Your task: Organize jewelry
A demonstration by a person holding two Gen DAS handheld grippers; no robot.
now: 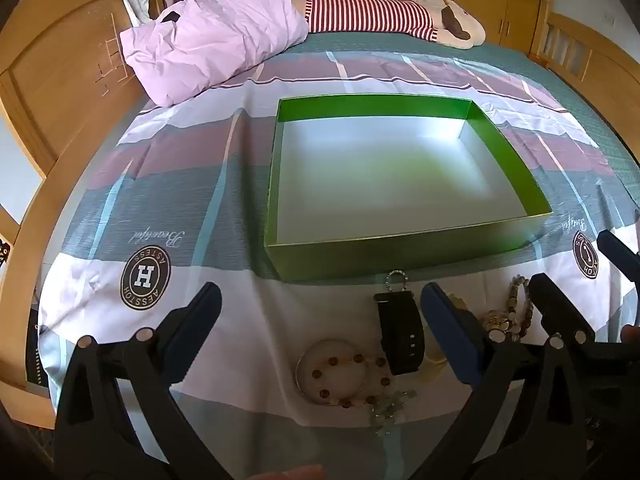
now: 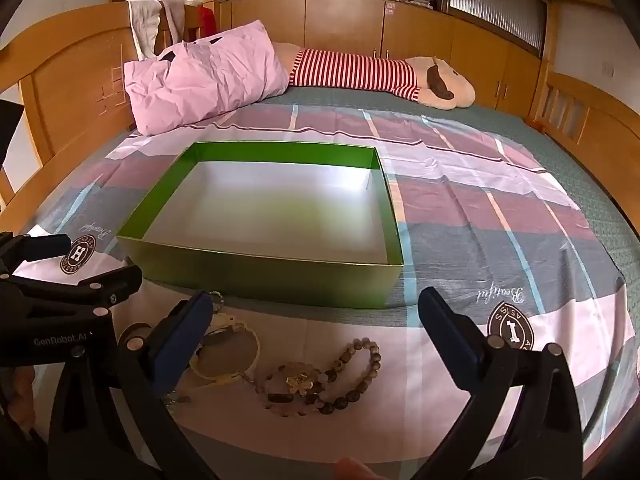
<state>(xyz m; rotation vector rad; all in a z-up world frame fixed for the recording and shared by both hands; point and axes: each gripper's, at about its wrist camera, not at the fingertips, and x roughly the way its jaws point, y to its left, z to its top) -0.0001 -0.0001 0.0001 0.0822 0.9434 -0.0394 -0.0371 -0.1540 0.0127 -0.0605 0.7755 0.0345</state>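
Observation:
A green box (image 1: 400, 254) with a white floor and nothing inside lies on the bed, just beyond the jewelry. My left gripper (image 1: 320, 308) is open above a beaded bracelet on a clear bangle (image 1: 340, 376) and a black watch strap (image 1: 400, 332); a small ring (image 1: 396, 278) lies by the box wall. My right gripper (image 2: 316, 316) is open over a heap of brown and grey bead bracelets (image 2: 328, 380) with a gold charm (image 2: 298, 380). A cream bangle (image 2: 224, 354) lies beside its left finger. Neither gripper holds anything. The green box (image 2: 260, 276) sits straight ahead.
The patterned bedsheet (image 2: 500, 220) covers the bed. A pink pillow (image 1: 212, 36) and a plush toy in a red-striped shirt (image 1: 372, 16) lie at the far end. A wooden headboard (image 1: 60, 80) stands on the left, wooden cabinets (image 2: 340, 24) behind.

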